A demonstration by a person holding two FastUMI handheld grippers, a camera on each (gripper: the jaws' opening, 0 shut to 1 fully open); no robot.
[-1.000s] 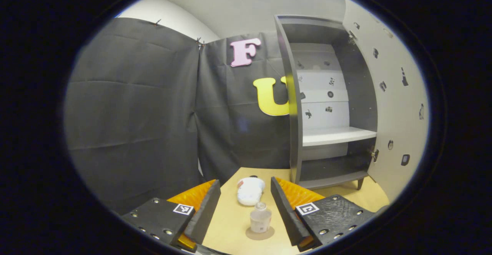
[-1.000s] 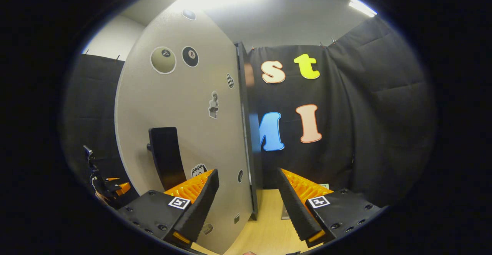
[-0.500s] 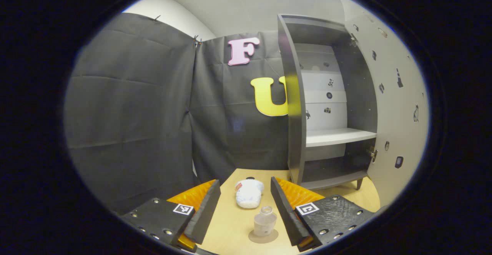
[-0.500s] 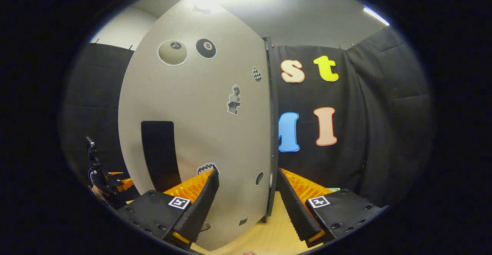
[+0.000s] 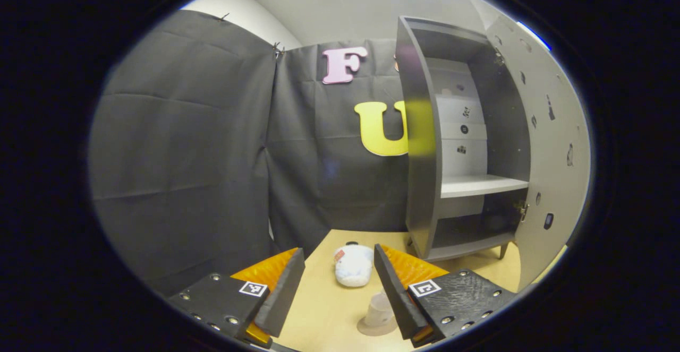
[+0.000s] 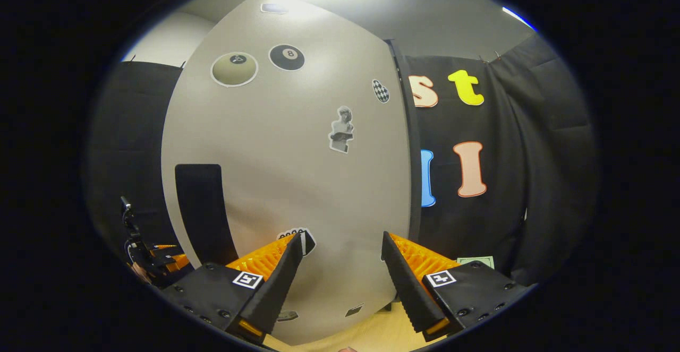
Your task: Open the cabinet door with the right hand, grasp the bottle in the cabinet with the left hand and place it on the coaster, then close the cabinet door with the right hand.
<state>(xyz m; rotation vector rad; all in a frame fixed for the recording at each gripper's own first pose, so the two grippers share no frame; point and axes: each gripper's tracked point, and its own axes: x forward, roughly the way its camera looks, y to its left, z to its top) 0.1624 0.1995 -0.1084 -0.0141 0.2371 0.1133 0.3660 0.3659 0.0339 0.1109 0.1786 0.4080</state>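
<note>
the bottle [image 5: 379, 305] already stands upright on the round coaster [image 5: 372, 328] on the desk [image 5: 324, 315], near the desk's front edge and well apart from the cabinet [image 5: 425, 145], so the fetch-and-place part of the task looks done. a white plush toy [image 5: 354, 271] lies farther back on the desk, between the bottle and the cabinet's foot. in the left gripper view the left gripper [image 5: 336, 283] hangs released, its fingers wide apart and holding nothing; the bottle sits just beside its right-hand finger and is partly hidden by it. the cabinet shows an empty white shelf [image 5: 481, 185] and the door [image 5: 552, 145] stands out at an angle, not yet shut. in the right gripper view the right gripper [image 6: 340, 272] faces the outer face of the door [image 6: 287, 171], with the dark handle [image 6: 204, 214] off to its left; its fingers are spread open and grasp nothing, and whether they touch the panel cannot be told. what is left, by my reading, is only to bring the door fully closed against the cabinet frame.
</note>
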